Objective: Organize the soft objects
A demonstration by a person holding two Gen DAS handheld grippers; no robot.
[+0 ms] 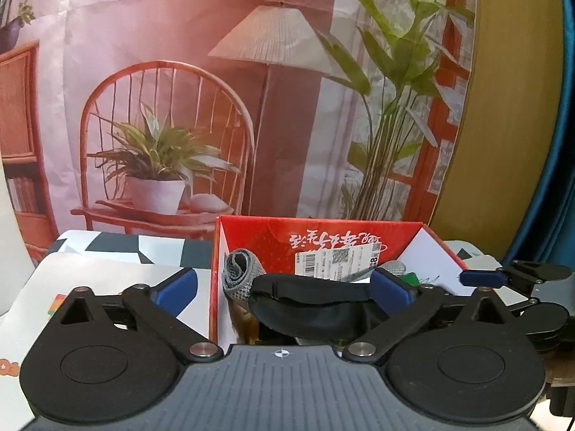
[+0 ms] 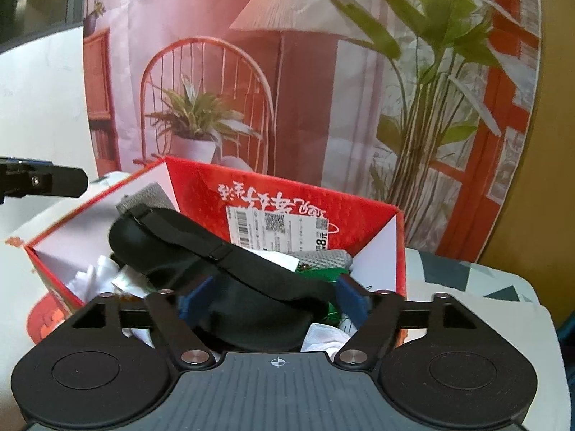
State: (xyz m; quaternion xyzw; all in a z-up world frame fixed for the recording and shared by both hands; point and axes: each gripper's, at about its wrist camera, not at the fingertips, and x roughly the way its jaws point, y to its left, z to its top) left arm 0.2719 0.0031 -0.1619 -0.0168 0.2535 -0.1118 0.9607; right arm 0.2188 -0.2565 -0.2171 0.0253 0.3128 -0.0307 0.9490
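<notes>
- Right gripper (image 2: 275,296) spread wide over the red box (image 2: 201,194), pads either side of the black eye mask (image 2: 230,287) — not pinching it.
- Left gripper (image 1: 284,289) open too, level, straddling the box's left wall.
- Mask atop the pile: light, floppy, padded — best pinched mid-body, strap (image 2: 201,244) likely to trail.
</notes>
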